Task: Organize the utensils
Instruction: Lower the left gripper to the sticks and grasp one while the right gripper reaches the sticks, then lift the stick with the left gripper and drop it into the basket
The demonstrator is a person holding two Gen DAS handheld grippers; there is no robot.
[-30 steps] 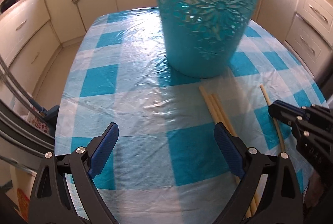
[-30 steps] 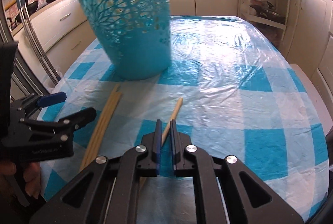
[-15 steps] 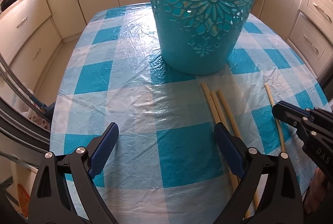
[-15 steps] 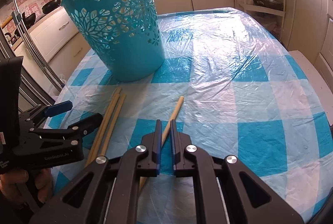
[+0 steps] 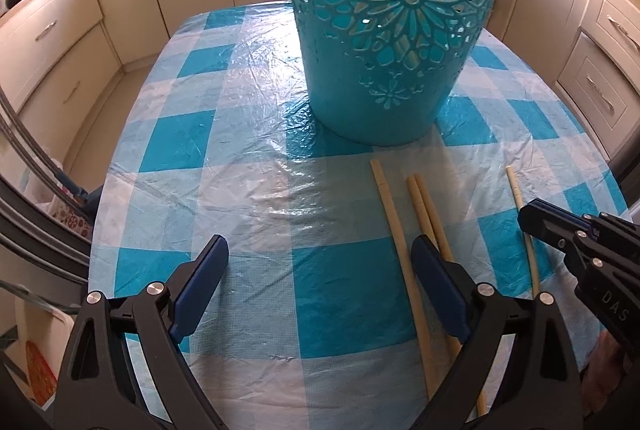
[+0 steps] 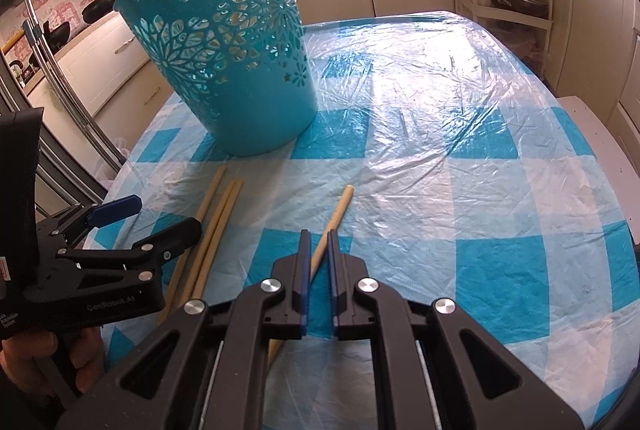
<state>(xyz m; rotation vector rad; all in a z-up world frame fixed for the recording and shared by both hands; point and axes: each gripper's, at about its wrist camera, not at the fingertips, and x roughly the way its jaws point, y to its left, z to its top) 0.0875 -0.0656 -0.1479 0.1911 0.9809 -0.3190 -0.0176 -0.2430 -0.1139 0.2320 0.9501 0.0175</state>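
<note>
From the left wrist camera, the desk (image 5: 168, 118) wears a blue-and-white checked cloth under a clear, wrinkled plastic film that catches the light in glossy streaks. A teal plastic basket (image 5: 396, 30) stands upright on it, round and tapering toward its base, its wall pierced with a large flower pattern and smaller blossoms; what it holds cannot be seen from here. In front of it lie pale wooden chopsticks — a group of three chopsticks (image 5: 404, 230), slender and smooth, two of them touching side by side and one just beside them, and a single chopstick (image 5: 524, 230) a little to the right. The left gripper (image 5: 320, 286) has its blue-padded fingers spread wide with nothing between them, the right-hand finger over the pair. The right gripper (image 5: 560, 230), matte black, sits over the single chopstick at the right edge. From the right wrist camera, the basket (image 6: 228, 54) shows its open rim; through the cut-outs only light and pale patches are visible, so its contents cannot be told. The three chopsticks (image 6: 212, 226) lie beside the left gripper (image 6: 148, 226), held in a hand. The right gripper (image 6: 316, 254) has its fingers nearly together, a narrow gap left, and the single chopstick (image 6: 340, 210) runs up through that gap — whether the pads touch it cannot be told.
</note>
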